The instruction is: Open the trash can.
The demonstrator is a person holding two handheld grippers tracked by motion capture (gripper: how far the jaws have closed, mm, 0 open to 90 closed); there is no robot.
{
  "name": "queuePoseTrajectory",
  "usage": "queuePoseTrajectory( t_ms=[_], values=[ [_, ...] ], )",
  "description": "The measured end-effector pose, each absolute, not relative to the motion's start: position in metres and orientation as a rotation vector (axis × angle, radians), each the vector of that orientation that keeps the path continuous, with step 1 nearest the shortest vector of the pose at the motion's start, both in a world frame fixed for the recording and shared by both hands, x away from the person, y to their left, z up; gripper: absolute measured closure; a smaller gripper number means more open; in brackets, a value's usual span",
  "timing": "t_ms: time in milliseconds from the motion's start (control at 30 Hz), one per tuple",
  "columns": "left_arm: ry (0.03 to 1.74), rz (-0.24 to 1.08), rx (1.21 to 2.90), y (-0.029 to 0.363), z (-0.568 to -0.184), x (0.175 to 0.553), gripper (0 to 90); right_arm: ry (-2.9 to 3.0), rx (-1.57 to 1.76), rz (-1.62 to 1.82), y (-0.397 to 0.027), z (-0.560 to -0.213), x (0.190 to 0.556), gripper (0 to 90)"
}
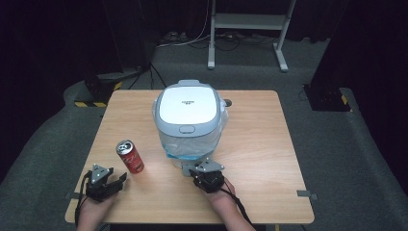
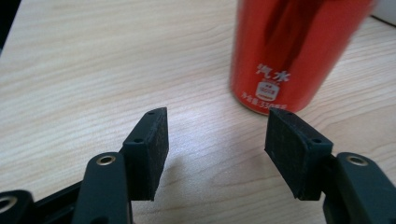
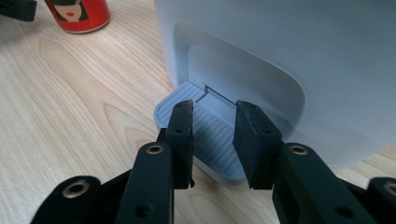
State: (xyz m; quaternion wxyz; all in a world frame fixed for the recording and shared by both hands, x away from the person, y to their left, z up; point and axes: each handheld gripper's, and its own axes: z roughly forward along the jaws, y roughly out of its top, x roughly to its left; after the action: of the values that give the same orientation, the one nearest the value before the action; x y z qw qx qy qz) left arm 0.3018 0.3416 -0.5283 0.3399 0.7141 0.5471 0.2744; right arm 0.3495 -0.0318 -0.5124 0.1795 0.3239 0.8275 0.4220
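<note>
Can [image 2: 292,51] stands upright at upper right of my left gripper [image 2: 217,144], jaws spread and empty, while my right gripper [image 3: 212,140] hovers part-open over the bin pedal [image 3: 205,135].

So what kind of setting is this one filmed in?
Most likely a lab or recording studio, not a home: a bare wooden table stands on grey carpet amid black drapes, with a white equipment stand and loose cables behind. On the table, a pedal bin and a red soda can.
</note>
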Motion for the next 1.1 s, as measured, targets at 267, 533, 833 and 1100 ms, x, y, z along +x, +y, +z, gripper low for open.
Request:
queuePoseTrajectory(
  t_ms=[267, 533, 833, 1100],
  values=[
    [1.425, 0.668, 1.886, 0.3413, -0.5302, 0.3036, 38.3, 2.342, 0.894, 1.198, -0.0323, -0.5145, 0.3492, 69.7],
    [1.421, 0.639, 1.903, 0.3412, -0.5308, 0.3052, 37.8, 2.338, 0.897, 1.214, -0.0328, -0.5157, 0.3489, 70.8],
    [1.409, 0.635, 1.912, 0.3401, -0.5309, 0.305, 37.4, 2.321, 0.91, 1.231, -0.0336, -0.5183, 0.348, 70.8],
    [1.4, 0.64, 1.921, 0.3397, -0.5309, 0.3048, 37.1, 2.33, 0.906, 1.213, -0.0326, -0.5195, 0.3482, 70.7]
  ],
)
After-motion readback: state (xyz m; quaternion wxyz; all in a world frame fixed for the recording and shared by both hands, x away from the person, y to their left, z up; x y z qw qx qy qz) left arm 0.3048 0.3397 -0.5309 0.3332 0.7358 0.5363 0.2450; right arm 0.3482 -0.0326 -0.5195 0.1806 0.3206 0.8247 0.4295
